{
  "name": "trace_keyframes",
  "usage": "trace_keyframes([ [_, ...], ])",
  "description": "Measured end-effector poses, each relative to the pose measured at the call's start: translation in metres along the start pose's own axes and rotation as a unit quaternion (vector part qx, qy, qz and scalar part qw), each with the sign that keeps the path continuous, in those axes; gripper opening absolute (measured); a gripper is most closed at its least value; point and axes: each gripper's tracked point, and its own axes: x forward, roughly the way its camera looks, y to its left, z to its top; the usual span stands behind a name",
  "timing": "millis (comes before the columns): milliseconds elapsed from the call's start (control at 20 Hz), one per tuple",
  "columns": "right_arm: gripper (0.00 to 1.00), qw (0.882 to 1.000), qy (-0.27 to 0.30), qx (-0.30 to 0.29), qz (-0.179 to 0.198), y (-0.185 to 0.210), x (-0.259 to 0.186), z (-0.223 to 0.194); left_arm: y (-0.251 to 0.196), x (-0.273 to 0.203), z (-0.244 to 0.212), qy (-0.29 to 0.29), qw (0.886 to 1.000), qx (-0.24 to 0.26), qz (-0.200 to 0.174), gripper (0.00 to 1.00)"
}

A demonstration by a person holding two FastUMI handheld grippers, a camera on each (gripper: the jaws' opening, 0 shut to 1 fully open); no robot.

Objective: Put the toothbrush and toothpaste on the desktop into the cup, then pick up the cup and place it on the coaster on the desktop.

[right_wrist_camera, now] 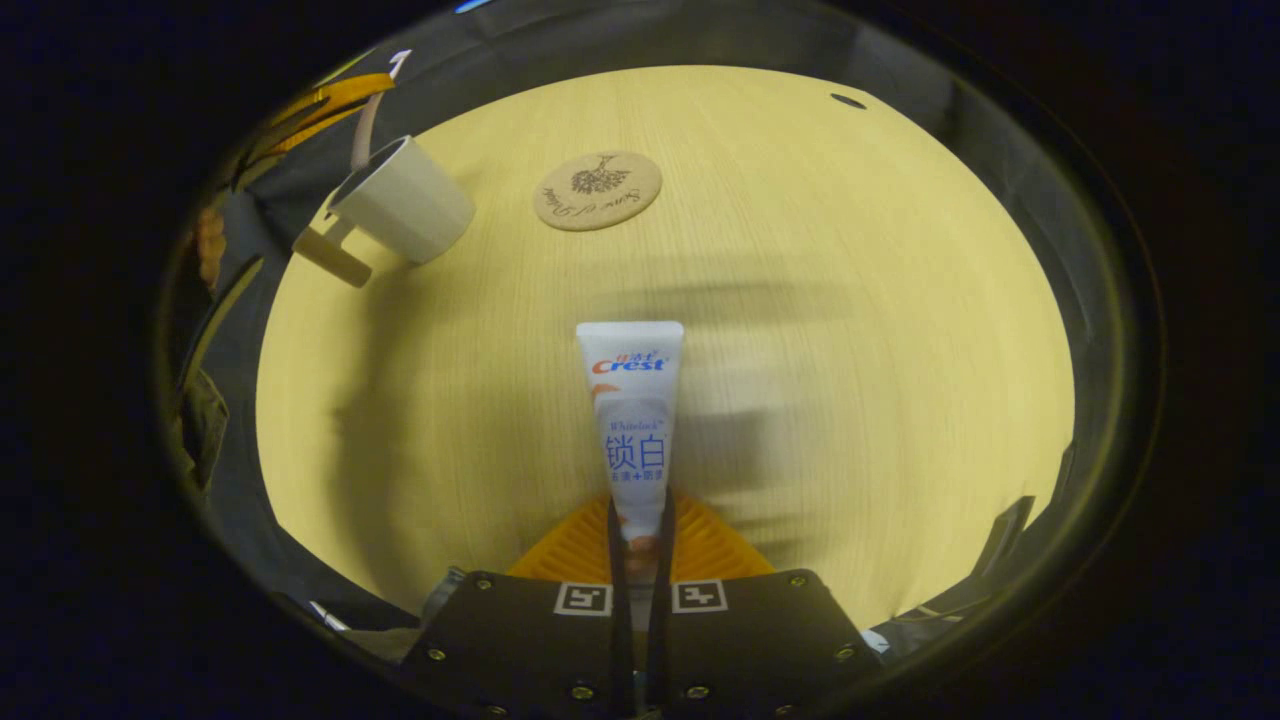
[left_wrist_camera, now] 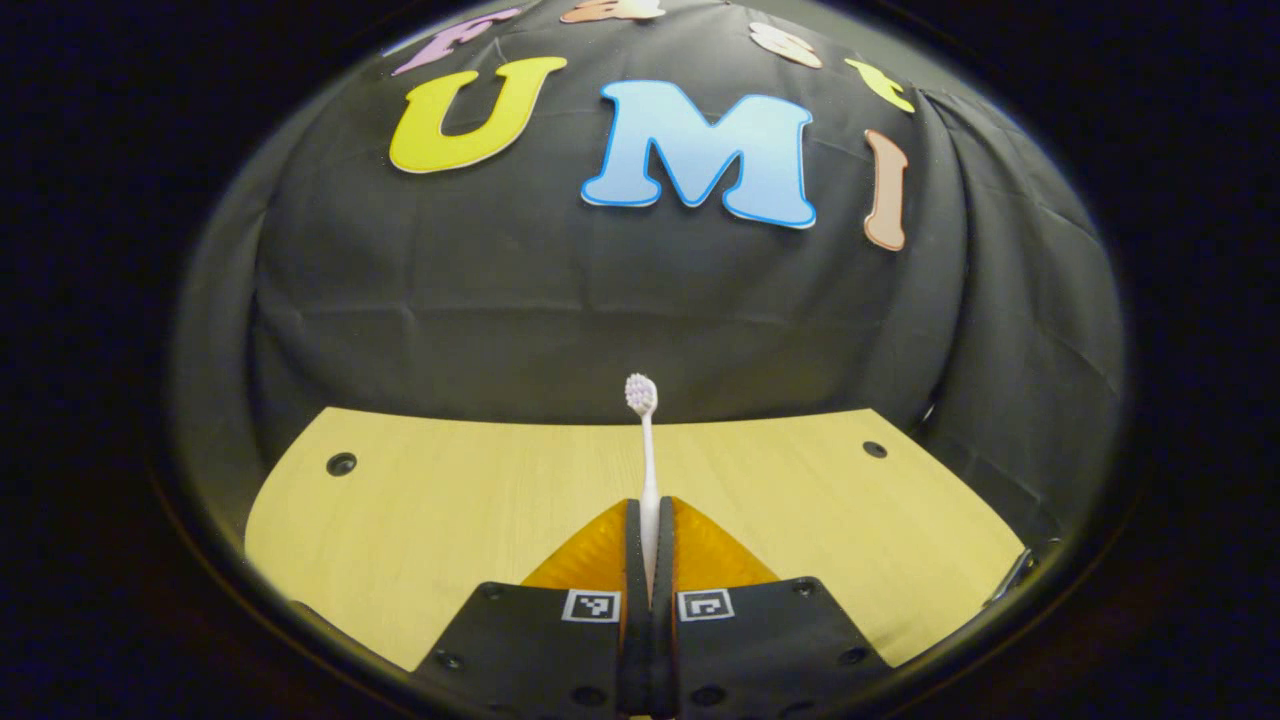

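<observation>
In the left gripper view, my left gripper (left_wrist_camera: 650, 530) is shut on a white toothbrush (left_wrist_camera: 648, 470), whose bristle head points away over the wooden desktop (left_wrist_camera: 450, 500). In the right gripper view, my right gripper (right_wrist_camera: 638, 535) is shut on a white toothpaste tube (right_wrist_camera: 632, 420), its flat end pointing forward above the desktop. A white cup (right_wrist_camera: 405, 200) with a handle stands at the far left. Above it the toothbrush (right_wrist_camera: 365, 125) hangs from the left gripper's orange fingers (right_wrist_camera: 330, 100), its lower end at the cup's rim. A round cork coaster (right_wrist_camera: 597, 190) lies to the right of the cup.
The desktop (right_wrist_camera: 850, 300) is light wood with small dark holes near its corners (left_wrist_camera: 341, 463). Black cloth hangs behind its far edge. A person's hand and sleeve (right_wrist_camera: 205, 300) show at the left rim of the right gripper view.
</observation>
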Motion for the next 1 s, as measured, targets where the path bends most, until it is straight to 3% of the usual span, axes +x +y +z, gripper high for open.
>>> trace_keyframes([
  [350,0.07,1.0,0.001,-0.001,-0.001,0.0,0.001,0.001,0.013,-0.001,-0.044,0.031,0.999,-0.001,0.023,0.07],
  [400,0.07,1.0,0.001,-0.002,-0.001,0.0,0.0,0.001,0.015,-0.002,-0.045,0.031,0.999,-0.001,0.024,0.13],
  [500,0.07,1.0,0.0,-0.003,-0.003,0.0,0.001,0.0,0.018,-0.005,-0.047,0.031,0.999,0.0,0.024,0.1],
  [550,0.07,1.0,0.0,-0.003,-0.003,0.001,0.001,0.0,0.02,-0.008,-0.047,0.033,0.999,-0.001,0.026,0.17],
  [700,0.07,1.0,-0.002,-0.003,-0.007,0.001,0.001,0.001,0.019,-0.015,-0.053,0.042,0.999,-0.012,0.012,0.18],
  [750,0.07,1.0,-0.004,-0.004,-0.008,0.001,0.001,0.001,0.02,-0.019,-0.055,0.043,0.999,-0.012,0.017,0.34],
  [1000,0.07,1.0,-0.016,-0.005,-0.017,0.002,0.0,0.001,0.029,-0.047,-0.053,0.04,0.999,-0.006,0.028,0.4],
])
